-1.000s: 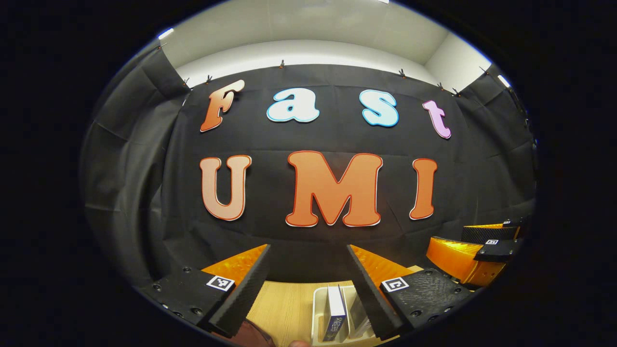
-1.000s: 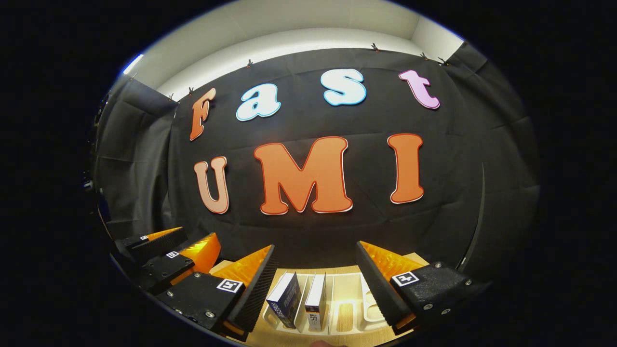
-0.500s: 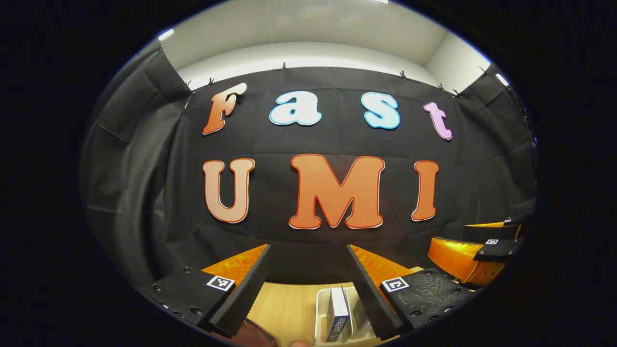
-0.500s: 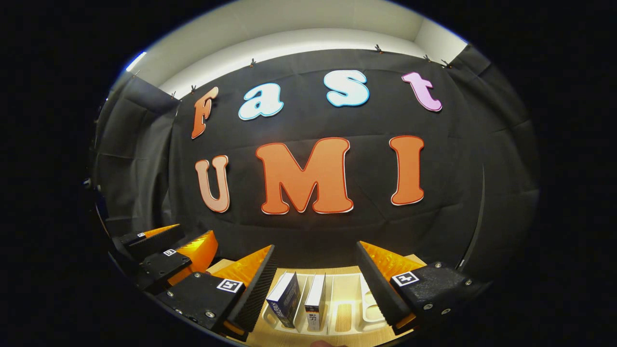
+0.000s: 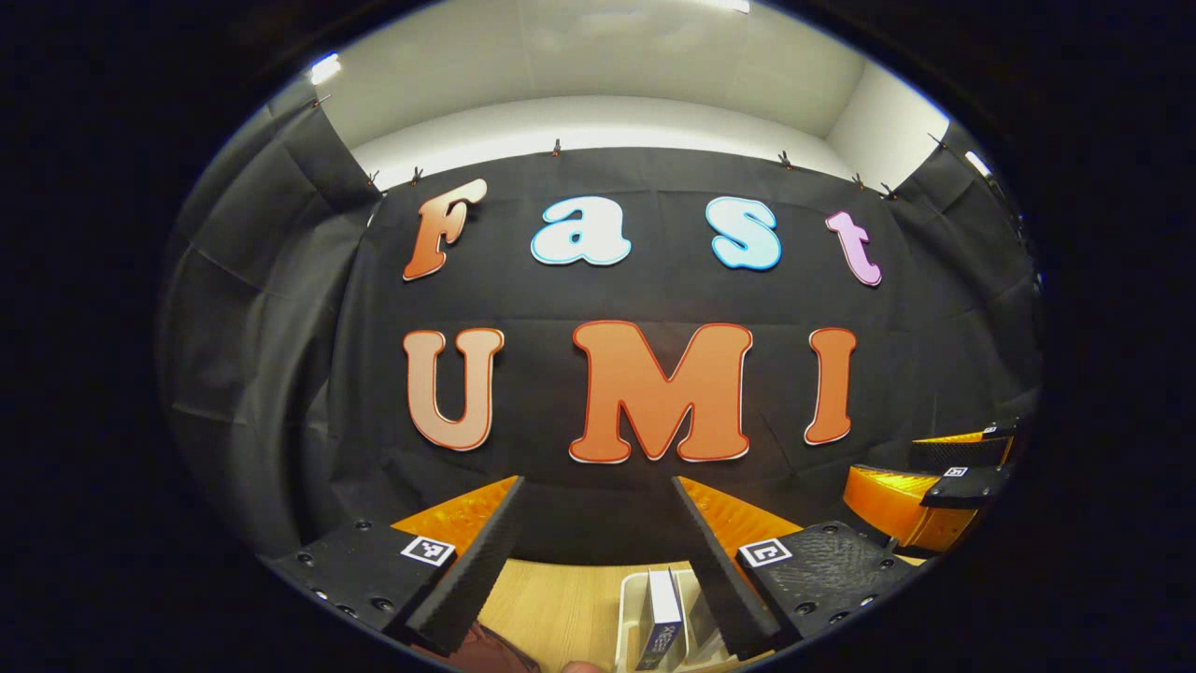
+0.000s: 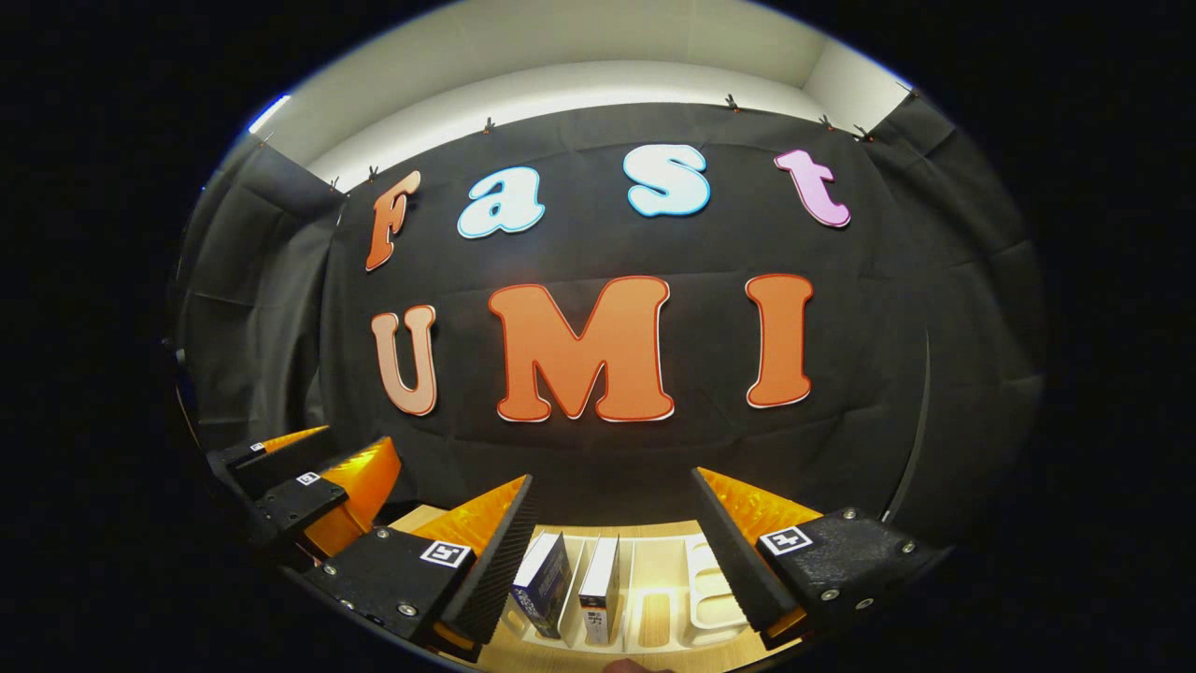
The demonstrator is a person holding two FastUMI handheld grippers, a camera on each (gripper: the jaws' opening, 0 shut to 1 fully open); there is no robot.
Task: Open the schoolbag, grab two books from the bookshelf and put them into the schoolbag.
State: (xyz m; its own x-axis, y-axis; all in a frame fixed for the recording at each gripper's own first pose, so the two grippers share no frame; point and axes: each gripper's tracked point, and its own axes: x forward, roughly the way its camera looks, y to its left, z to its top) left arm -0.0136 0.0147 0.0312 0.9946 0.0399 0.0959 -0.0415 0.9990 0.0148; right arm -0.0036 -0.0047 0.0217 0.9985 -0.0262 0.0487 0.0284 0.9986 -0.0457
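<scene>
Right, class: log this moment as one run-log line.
left gripper: open, holding nothing | right gripper: open, holding nothing | two books: upright in white bookshelf | wooden table | phase: start

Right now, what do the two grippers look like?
Both match: the left gripper and right gripper have orange wedge-shaped fingers faced with black ribbed pads, on black bolted blocks, each bearing a small square black-and-white marker.

Black cloth (image 5: 280, 374) covers the back wall and both side walls, creased, hung by small clips (image 5: 556, 148) along its top edge. Above it runs a pale wall band (image 6: 561, 84) under a white ceiling (image 5: 598, 47). Ceiling lights (image 5: 324, 67) glare at the upper corners. Below, a light wooden surface (image 5: 561, 598) meets the cloth.
</scene>
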